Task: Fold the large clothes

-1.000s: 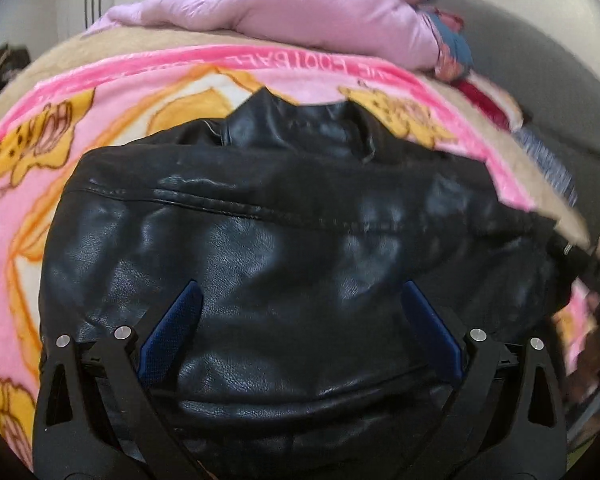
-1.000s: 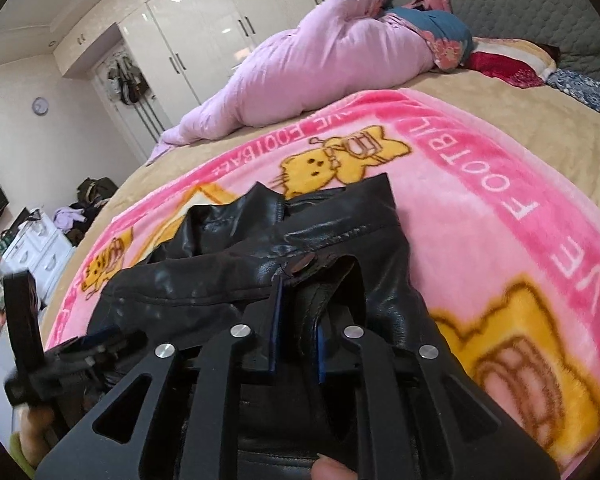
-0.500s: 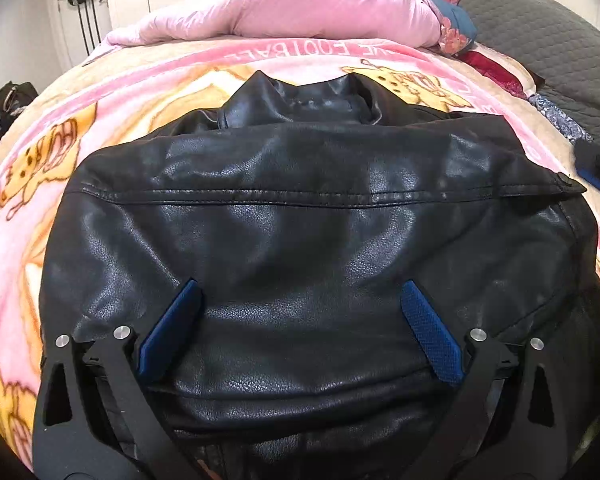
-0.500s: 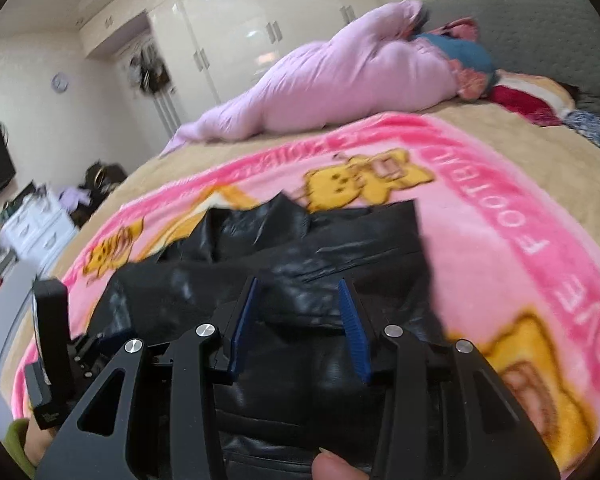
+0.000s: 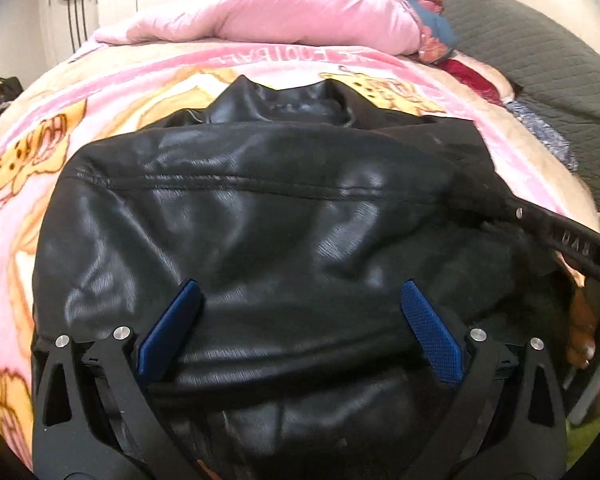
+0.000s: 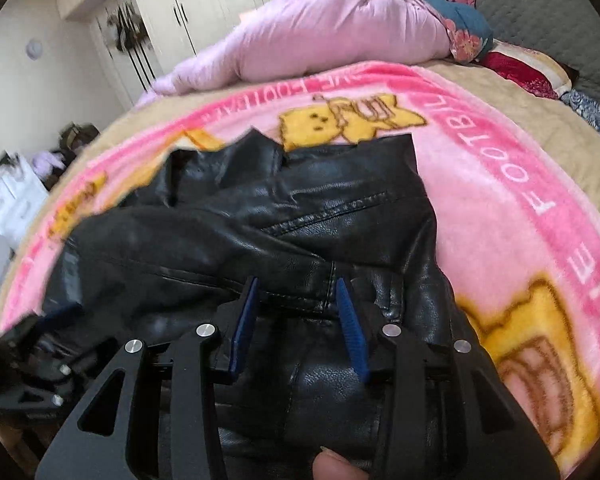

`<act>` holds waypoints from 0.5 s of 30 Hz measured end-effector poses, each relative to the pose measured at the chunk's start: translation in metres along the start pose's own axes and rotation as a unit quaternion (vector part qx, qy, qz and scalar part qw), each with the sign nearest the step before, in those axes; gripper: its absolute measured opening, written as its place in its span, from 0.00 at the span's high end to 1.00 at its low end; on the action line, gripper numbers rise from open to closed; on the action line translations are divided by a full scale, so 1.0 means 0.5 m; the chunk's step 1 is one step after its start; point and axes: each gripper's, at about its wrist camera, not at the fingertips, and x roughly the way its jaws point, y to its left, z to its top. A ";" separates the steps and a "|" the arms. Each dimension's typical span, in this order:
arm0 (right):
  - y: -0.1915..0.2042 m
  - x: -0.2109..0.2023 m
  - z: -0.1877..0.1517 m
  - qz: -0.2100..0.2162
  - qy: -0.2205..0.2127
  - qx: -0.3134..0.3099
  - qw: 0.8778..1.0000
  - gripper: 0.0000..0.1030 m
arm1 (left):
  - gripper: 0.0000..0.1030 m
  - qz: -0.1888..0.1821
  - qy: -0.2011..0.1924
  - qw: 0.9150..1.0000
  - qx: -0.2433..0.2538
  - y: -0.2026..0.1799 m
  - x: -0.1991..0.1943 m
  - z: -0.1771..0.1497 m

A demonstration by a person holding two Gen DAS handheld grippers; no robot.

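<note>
A black leather jacket (image 5: pixel 280 220) lies folded on a pink cartoon blanket (image 5: pixel 60 128), collar at the far end. My left gripper (image 5: pixel 300 284) stands wide open just over the jacket's near part, its blue pads apart and holding nothing. In the right wrist view the jacket (image 6: pixel 300 232) shows its right side and a stitched seam. My right gripper (image 6: pixel 297 284) hovers open over that seam, pads clear of the leather. Part of the right gripper (image 5: pixel 560 240) shows at the right edge of the left wrist view. The left gripper (image 6: pixel 40 360) is blurred at the lower left of the right wrist view.
A pink duvet (image 6: pixel 340 28) is bunched at the far end of the bed, with pillows (image 6: pixel 520 68) beside it. A grey padded headboard (image 5: pixel 540 60) runs along the right. White wardrobes (image 6: pixel 204 0) stand behind. A fingertip (image 6: pixel 336 464) shows at the bottom edge.
My right gripper has let go of the jacket's edge and its jaws have parted. It has sunk closer to the jacket. The left gripper has stayed open and nearly still.
</note>
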 end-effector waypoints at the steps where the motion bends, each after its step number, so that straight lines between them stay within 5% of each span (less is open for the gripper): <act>1: -0.004 -0.015 0.000 0.012 -0.009 0.005 1.000 0.59 | 0.09 -0.002 -0.001 1.000 0.001 0.000 -0.006 -0.003; 9: 0.039 -0.088 -0.016 0.017 -0.044 -0.051 0.998 0.51 | 0.09 -0.003 0.009 1.000 0.008 -0.005 -0.032 -0.017; 15: 0.085 -0.082 -0.048 -0.028 -0.012 -0.109 0.994 0.36 | 0.09 0.011 0.017 1.000 0.020 -0.009 -0.025 -0.035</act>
